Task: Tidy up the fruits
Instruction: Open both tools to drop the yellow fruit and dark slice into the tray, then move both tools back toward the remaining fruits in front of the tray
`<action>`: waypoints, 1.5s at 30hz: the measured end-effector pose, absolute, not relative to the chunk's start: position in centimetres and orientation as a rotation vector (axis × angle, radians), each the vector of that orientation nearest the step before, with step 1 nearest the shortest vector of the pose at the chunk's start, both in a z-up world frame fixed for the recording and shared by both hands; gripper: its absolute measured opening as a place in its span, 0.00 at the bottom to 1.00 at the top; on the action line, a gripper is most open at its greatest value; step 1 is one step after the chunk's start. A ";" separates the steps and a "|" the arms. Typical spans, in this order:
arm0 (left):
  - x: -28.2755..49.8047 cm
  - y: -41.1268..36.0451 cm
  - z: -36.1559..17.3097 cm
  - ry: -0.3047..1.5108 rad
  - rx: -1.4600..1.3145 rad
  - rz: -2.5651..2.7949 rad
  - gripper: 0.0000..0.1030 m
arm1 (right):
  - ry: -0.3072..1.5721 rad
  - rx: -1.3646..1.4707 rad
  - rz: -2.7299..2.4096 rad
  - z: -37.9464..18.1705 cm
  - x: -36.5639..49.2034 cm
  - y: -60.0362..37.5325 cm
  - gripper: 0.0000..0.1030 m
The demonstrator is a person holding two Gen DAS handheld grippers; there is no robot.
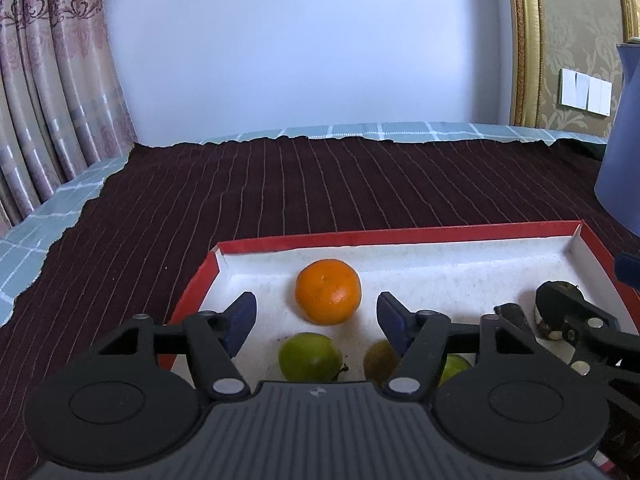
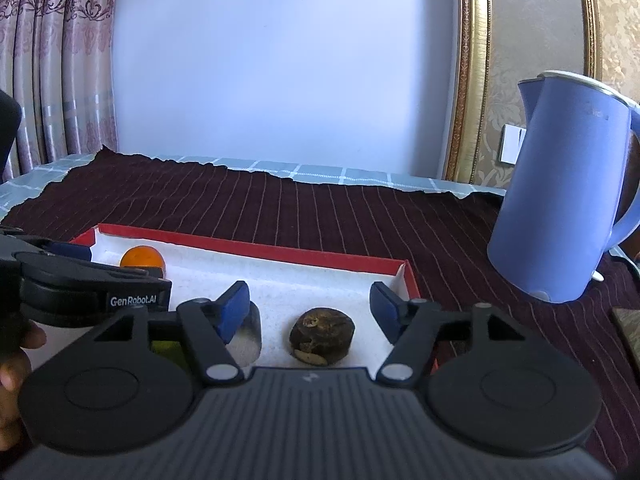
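Note:
A red-rimmed white tray [image 1: 400, 236] lies on the dark striped cloth. In it sit an orange [image 1: 328, 291], a green fruit [image 1: 310, 357], a kiwi [image 1: 379, 362] and a second green fruit [image 1: 454, 366], partly hidden by my left gripper. My left gripper [image 1: 316, 318] is open above the tray, its fingers either side of the orange and empty. A dark brown wrinkled fruit [image 2: 322, 336] lies at the tray's [image 2: 256, 248] right end. My right gripper [image 2: 308, 312] is open around it without touching. The orange also shows in the right wrist view [image 2: 143, 259].
A blue electric kettle [image 2: 560, 208] stands on the cloth right of the tray. The cloth [image 1: 280, 184] covers a checked table cover. Curtains hang at the left, a white wall behind. A hand [image 2: 16, 360] holds the left gripper.

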State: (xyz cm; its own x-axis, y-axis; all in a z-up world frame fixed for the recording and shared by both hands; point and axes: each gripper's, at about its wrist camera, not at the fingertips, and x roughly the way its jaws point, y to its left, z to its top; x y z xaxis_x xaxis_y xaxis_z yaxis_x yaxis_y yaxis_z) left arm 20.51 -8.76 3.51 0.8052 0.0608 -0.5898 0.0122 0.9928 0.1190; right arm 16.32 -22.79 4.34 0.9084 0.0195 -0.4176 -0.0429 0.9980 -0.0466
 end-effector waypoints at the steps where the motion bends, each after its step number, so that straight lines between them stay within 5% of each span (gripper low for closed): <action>1: 20.4 -8.7 3.5 0.636 0.116 0.026 0.64 | 0.430 -0.053 0.032 4.3 16.3 -22.8 0.63; 22: 17.1 -7.9 4.0 0.614 0.105 0.041 0.64 | 0.401 -0.036 0.041 4.7 13.9 -23.1 0.68; 33: 14.6 -6.4 3.8 0.612 0.070 0.054 0.67 | 0.376 -0.016 0.050 4.9 11.2 -23.0 0.78; 36: 13.7 -6.0 3.8 0.603 0.061 0.055 0.67 | 0.355 -0.018 0.043 5.0 10.2 -23.0 0.88; 45: 11.0 -4.2 3.8 0.585 0.022 0.055 0.68 | 0.349 -0.058 0.035 3.9 7.4 -22.3 0.89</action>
